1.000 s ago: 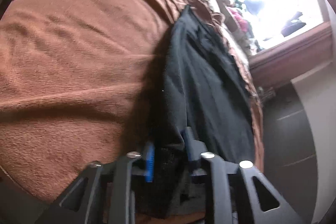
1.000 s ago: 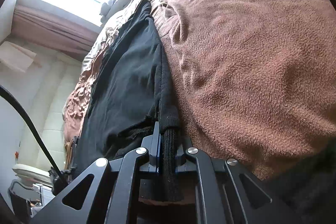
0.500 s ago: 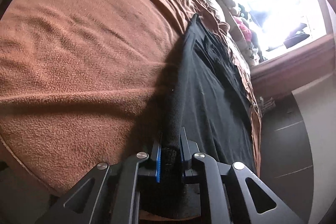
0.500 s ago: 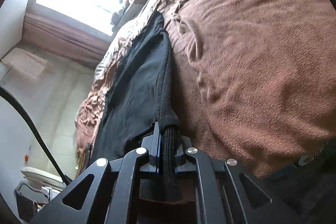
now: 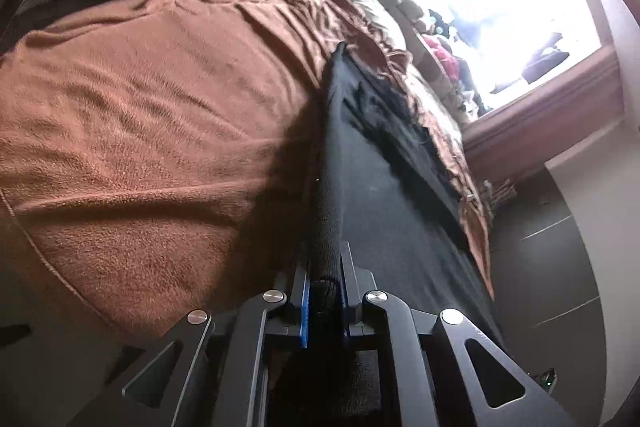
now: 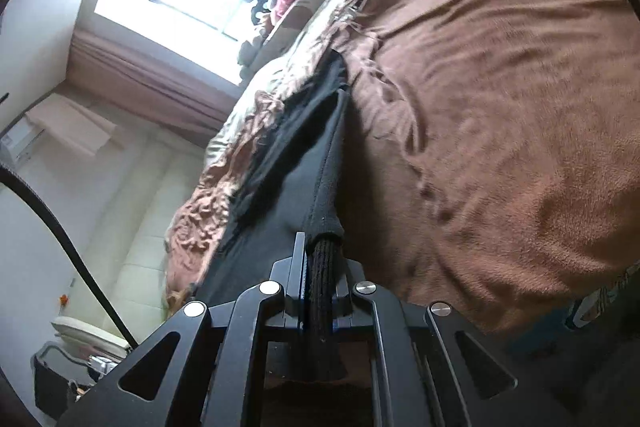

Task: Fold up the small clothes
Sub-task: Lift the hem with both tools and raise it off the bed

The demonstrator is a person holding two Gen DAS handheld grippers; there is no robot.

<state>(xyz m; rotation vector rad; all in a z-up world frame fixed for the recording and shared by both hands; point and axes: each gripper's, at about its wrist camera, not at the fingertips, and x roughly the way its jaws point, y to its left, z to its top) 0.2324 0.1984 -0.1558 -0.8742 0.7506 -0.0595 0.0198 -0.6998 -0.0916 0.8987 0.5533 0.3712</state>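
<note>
Fingers (image 5: 305,303) of both grippers pinch black garment (image 5: 400,211) hem between them

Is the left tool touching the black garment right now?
Touching. The left wrist view shows the left tool clamped shut on the ribbed edge of the black garment, fabric pinched between the blue pads with no gap.

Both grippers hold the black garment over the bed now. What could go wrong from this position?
1. The left gripper and right gripper each pinch only the ribbed edge of the black garment; it may slip out if pulled tighter.
2. Part of the cloth looks bunched near the far end, so the fold may come out uneven.
3. The fuzzy brown blanket may drag on the fabric when it is lowered.
</note>
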